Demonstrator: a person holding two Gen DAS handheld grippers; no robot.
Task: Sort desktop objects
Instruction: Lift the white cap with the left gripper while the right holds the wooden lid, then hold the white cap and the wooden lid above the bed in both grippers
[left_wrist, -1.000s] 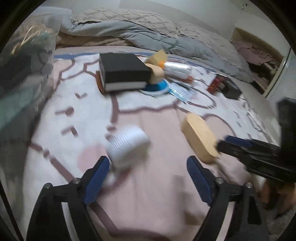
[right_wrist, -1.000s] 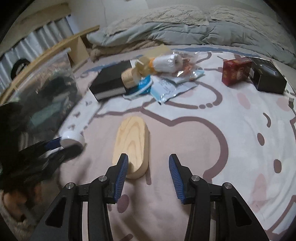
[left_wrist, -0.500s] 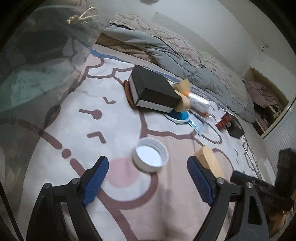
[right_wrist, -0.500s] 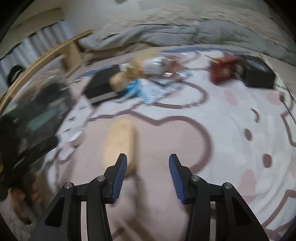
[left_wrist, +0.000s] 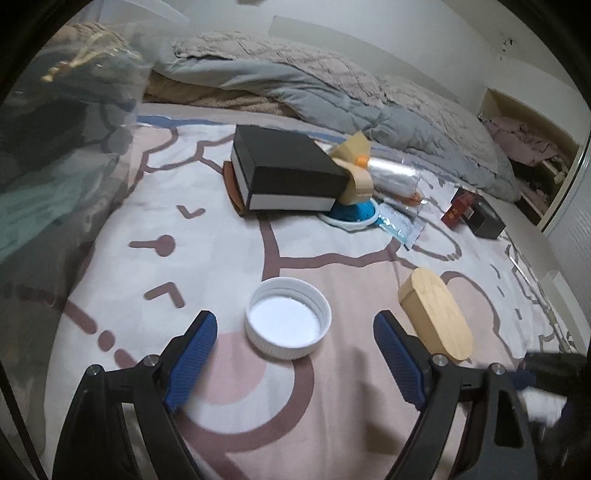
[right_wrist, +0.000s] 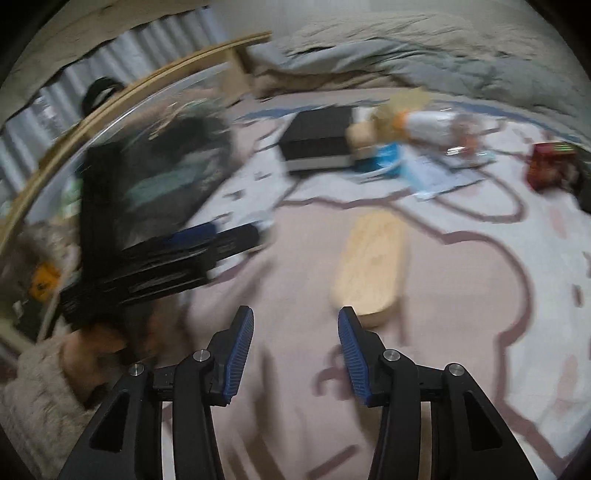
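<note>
A white ribbed lid (left_wrist: 288, 317) lies open side up on the patterned bedspread (left_wrist: 207, 240). My left gripper (left_wrist: 295, 350) is open and empty, its tips either side of and just short of the lid. A wooden oval box (left_wrist: 436, 317) lies to the lid's right; it also shows in the right wrist view (right_wrist: 373, 266). My right gripper (right_wrist: 295, 343) is open and empty, just left of the box's near end. The left gripper (right_wrist: 177, 258) shows blurred at the left of the right wrist view.
A black box (left_wrist: 284, 173) lies farther back beside a tape roll (left_wrist: 356, 182), a blue dish (left_wrist: 351, 214), a clear-wrapped bottle (left_wrist: 391, 171) and a packet (left_wrist: 400, 225). A red box (left_wrist: 460, 210) and small black box (left_wrist: 487, 219) lie right. A clear storage bin (left_wrist: 55, 147) stands left. A duvet (left_wrist: 295, 77) is behind.
The white lid went from tilted at my left gripper's tips to lying flat, open side up. My right gripper has swung left, so the wooden box now sits to its right.
</note>
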